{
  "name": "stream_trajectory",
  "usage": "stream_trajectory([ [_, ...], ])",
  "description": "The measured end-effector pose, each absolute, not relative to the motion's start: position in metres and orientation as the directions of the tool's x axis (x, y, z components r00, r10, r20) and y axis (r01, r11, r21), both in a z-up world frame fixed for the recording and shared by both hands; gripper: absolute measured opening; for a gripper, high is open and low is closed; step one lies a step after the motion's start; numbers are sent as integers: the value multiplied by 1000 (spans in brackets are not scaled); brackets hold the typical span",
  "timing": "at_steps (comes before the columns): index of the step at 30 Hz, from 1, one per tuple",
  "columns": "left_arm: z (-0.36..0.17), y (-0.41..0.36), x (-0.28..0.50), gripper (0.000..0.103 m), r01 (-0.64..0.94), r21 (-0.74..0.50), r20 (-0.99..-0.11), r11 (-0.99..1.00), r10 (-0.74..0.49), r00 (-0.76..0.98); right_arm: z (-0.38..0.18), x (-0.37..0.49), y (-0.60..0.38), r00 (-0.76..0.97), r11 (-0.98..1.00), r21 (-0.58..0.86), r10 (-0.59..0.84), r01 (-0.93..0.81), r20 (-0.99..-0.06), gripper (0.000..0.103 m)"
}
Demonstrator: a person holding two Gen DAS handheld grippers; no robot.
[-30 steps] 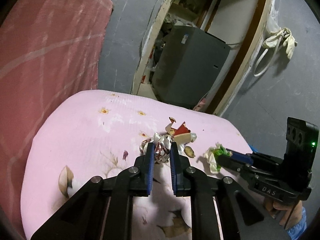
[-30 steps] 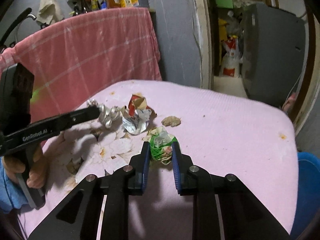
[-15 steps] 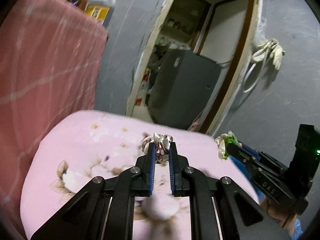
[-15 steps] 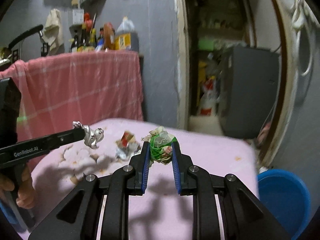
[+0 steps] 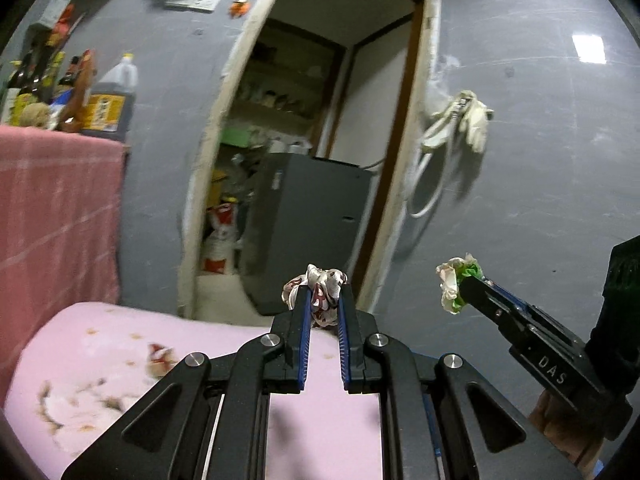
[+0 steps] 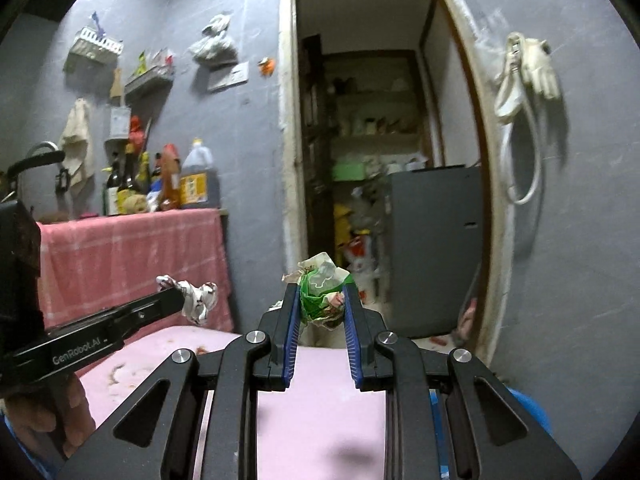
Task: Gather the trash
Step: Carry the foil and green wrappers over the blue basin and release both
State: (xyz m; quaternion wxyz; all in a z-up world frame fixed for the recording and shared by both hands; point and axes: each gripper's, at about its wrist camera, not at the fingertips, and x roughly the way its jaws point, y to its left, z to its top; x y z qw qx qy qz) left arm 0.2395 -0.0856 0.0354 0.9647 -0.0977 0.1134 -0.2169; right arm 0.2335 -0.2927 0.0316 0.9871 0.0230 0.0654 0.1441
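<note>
- The left gripper [image 5: 322, 300] is clamped narrow on a crumpled white-and-red wrapper [image 5: 320, 292], which sticks out past its blue-padded fingertips [image 5: 304, 312].
- That wrapper is held in the air above the far edge of the pink cloth-covered table [image 5: 120, 344]; it touches nothing but the pads.
- The right gripper [image 6: 322, 304] is closed on a crumpled green-and-white wrapper [image 6: 322, 292], pinched between its two blue pads [image 6: 292, 320].
- This green wad also hangs above the table's far edge, clear of the pink cloth [image 6: 320, 400].
- In the left wrist view the right gripper comes in from the right, off the table's right edge, its wad at the tip against the grey wall [image 5: 540, 200].
- In the right wrist view the left gripper comes in from the left, above the table's left edge, its wrapper at the tip.
- The two held pieces are near each other, apart and at much the same height.
- A small red-and-white scrap [image 5: 158, 358] lies on the table near its left side; blur hides its detail.
- A blue bin [image 6: 528, 412] shows just beyond the table's right edge, mostly hidden behind the right gripper's frame.
- Behind the table stand an open doorway [image 6: 360, 160] with a grey cabinet [image 6: 432, 248] inside it, and a shelf draped in pink checked cloth [image 6: 132, 256] carrying bottles [image 6: 196, 176].
</note>
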Motion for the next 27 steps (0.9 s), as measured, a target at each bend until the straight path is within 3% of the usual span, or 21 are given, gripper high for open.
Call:
stream_trajectory([
  [11, 28, -164, 263, 10, 478, -221, -220, 850, -521, 825, 17, 226, -367, 974, 972, 150, 198, -181, -107, 19],
  [27, -31, -249, 326, 10, 465, -330, -493, 821, -570, 657, -48, 261, -443, 936, 955, 294, 122, -20, -331, 19],
])
